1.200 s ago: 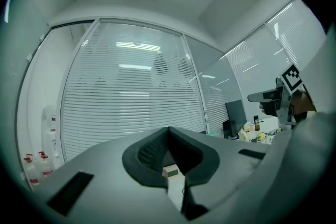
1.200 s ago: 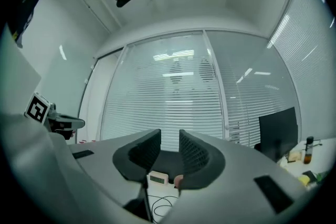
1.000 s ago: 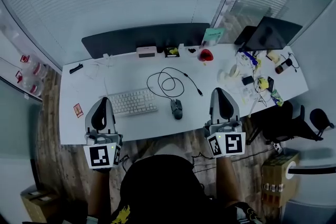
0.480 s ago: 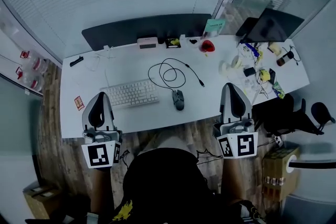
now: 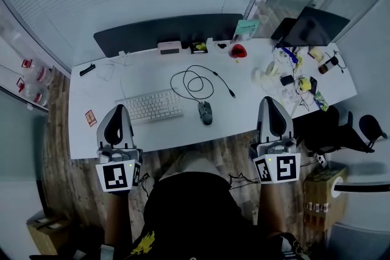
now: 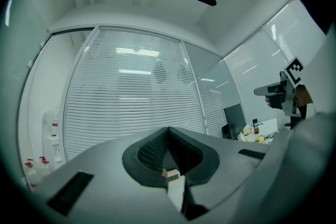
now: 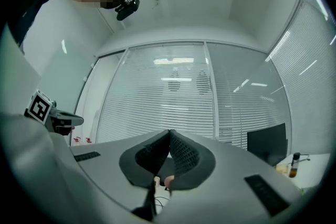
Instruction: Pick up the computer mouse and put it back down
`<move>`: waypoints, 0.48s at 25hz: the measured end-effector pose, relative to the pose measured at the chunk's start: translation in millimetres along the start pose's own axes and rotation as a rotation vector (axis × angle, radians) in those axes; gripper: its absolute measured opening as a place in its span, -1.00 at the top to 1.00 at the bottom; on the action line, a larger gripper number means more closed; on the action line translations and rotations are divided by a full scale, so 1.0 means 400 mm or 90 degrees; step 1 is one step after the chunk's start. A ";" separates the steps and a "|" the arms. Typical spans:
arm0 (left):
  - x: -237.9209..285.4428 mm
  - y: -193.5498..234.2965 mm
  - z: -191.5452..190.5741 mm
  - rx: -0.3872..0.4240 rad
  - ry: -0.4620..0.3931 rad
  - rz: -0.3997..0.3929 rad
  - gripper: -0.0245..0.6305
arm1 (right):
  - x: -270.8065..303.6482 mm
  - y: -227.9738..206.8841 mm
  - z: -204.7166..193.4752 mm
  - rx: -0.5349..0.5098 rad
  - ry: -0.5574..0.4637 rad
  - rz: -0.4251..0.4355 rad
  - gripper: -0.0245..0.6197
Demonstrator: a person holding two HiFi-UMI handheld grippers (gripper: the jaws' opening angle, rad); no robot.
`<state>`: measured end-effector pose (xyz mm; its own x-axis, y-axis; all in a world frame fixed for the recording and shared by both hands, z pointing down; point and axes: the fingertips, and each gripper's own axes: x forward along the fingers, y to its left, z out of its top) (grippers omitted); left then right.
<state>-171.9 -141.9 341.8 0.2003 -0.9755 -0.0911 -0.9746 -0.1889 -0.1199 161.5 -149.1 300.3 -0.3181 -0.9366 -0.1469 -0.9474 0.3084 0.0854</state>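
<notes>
Over desk (image 5: 177, 134) edge, left gripper (image 5: 117, 108), right gripper (image 5: 271, 100), fingers (image 6: 149, 153) together, empty; mouse (image 5: 205, 112) apart.

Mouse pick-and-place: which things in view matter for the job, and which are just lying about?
Job:
- computer mouse and its coiled cable
- left gripper, jaws shut, empty
- right gripper, jaws shut, empty

Lying about:
- keyboard
- monitor
- laptop
- red object
- small card
- pile of small items

The dark computer mouse (image 5: 205, 112) lies flat on the white desk (image 5: 152, 137), its cable looped behind.
</notes>
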 end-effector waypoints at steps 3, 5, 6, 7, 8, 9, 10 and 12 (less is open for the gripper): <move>0.007 -0.007 0.001 0.011 -0.004 -0.009 0.88 | 0.002 0.012 -0.003 -0.010 0.008 0.012 0.89; 0.011 -0.020 0.003 0.018 -0.006 -0.017 0.88 | -0.003 0.020 -0.011 -0.018 0.017 0.021 0.89; 0.009 -0.029 0.002 0.020 -0.005 -0.021 0.88 | -0.008 0.021 -0.018 -0.020 0.024 0.023 0.89; 0.005 -0.036 -0.003 0.026 -0.001 -0.026 0.88 | -0.013 0.021 -0.024 -0.019 0.029 0.023 0.89; 0.001 -0.040 -0.009 0.033 0.001 -0.032 0.88 | -0.015 0.020 -0.028 -0.017 0.031 0.023 0.89; -0.002 -0.043 -0.014 0.037 0.003 -0.034 0.88 | -0.016 0.019 -0.031 -0.015 0.031 0.022 0.89; -0.003 -0.044 -0.017 0.032 0.005 -0.033 0.88 | -0.015 0.021 -0.032 -0.013 0.031 0.023 0.89; -0.002 -0.047 -0.013 0.005 0.002 -0.024 0.88 | -0.014 0.029 -0.035 -0.013 0.033 0.028 0.89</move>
<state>-154.1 -138.3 349.2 0.2371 -0.9680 -0.0827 -0.9655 -0.2254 -0.1303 152.7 -142.8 316.0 -0.3560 -0.9300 -0.0913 -0.9318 0.3459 0.1100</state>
